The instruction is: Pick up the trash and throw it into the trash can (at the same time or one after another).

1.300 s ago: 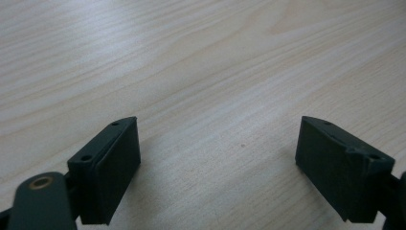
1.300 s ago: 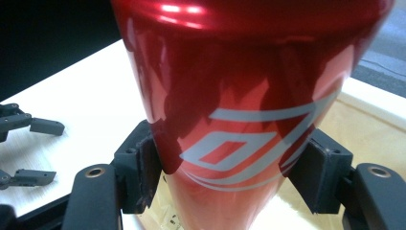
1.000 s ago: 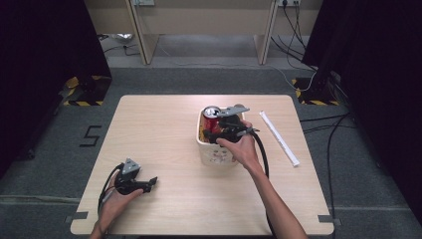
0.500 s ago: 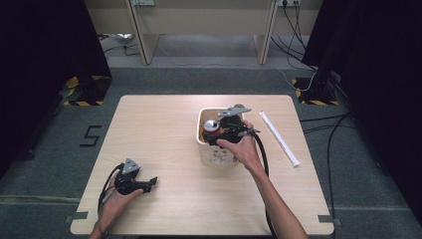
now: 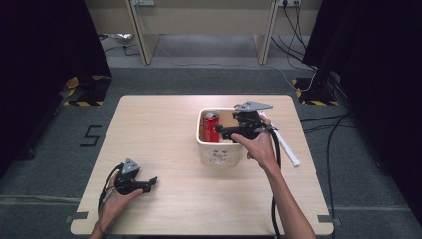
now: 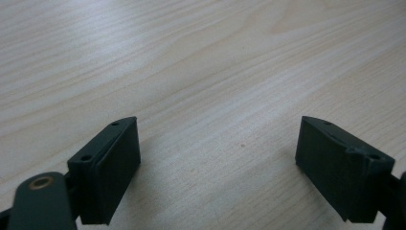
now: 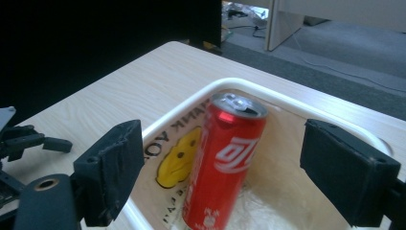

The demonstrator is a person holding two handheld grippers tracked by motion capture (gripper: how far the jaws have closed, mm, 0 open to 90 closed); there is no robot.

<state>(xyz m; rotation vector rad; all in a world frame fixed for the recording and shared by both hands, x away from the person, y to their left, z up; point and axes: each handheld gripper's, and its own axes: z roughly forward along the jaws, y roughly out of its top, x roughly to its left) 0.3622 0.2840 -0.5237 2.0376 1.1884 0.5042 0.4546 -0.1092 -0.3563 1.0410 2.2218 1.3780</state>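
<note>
1. The red can (image 7: 225, 163) stands in the white bin (image 5: 219, 152), just ahead of the right hand-held gripper (image 7: 222, 167), whose jaws are apart.
2. The left hand-held gripper (image 6: 218, 163) is well apart from the bin, jaws apart, over bare tabletop (image 5: 164, 129).

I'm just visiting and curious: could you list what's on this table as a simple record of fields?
Table: light wood
Bin: white bin, right of centre
Can: red can upright inside the bin
Right gripper: open, above the bin
Left gripper: open, low over bare wood near the front left
White tube: lying right of the bin
</note>
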